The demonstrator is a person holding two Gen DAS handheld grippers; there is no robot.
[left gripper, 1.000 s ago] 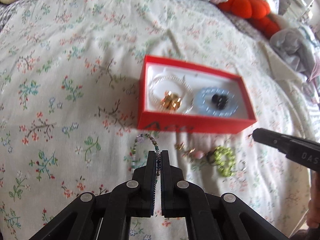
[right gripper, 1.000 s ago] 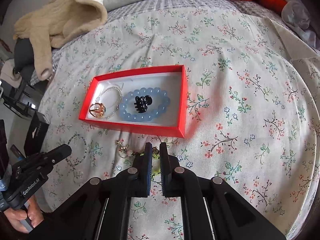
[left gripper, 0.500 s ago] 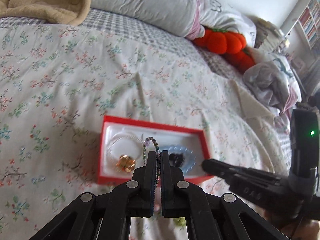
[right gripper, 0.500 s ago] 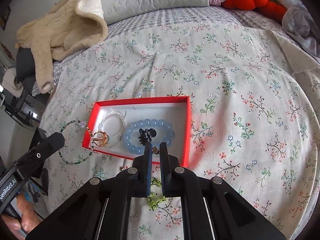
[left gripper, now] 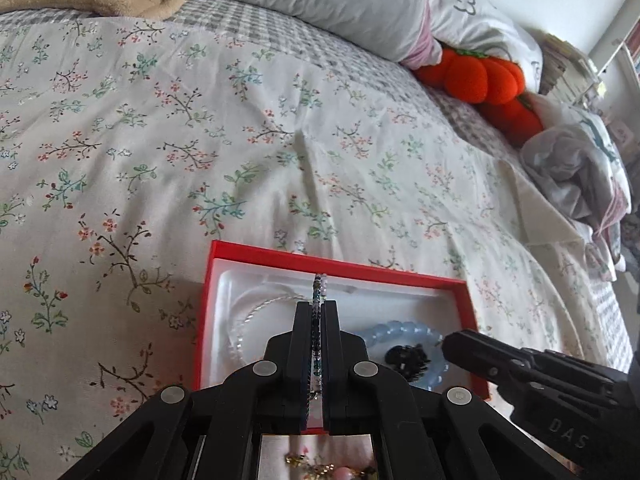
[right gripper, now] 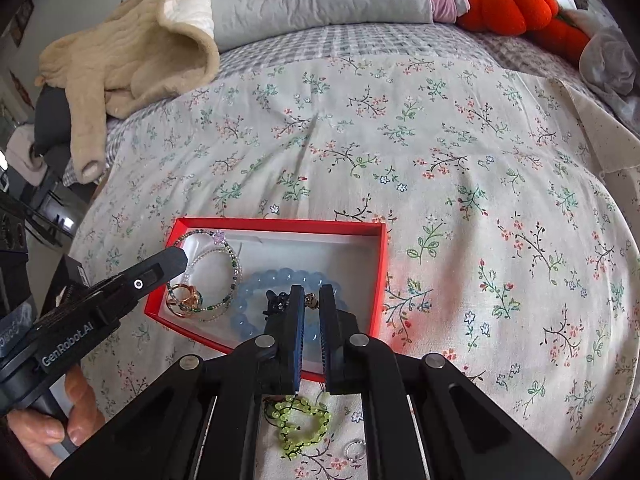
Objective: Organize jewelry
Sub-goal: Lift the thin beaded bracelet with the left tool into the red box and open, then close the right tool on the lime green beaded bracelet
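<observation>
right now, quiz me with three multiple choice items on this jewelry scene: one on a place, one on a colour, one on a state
1. Where does the lime green bracelet lie?
A. inside the red box
B. on the floral bedspread, outside the box
C. lifted in the air

2. What colour is the large-bead bracelet in the box?
A. light blue
B. pink
C. yellow

3. How is the left gripper?
A. wide open
B. shut on nothing
C. shut on the thin seed-bead bracelet

Answers:
1 B: it rests on the fabric on the near side of the box's rim.
2 A: its round beads are pale blue against the white lining.
3 C: the strand runs between the closed fingers and loops out over the box.
</observation>
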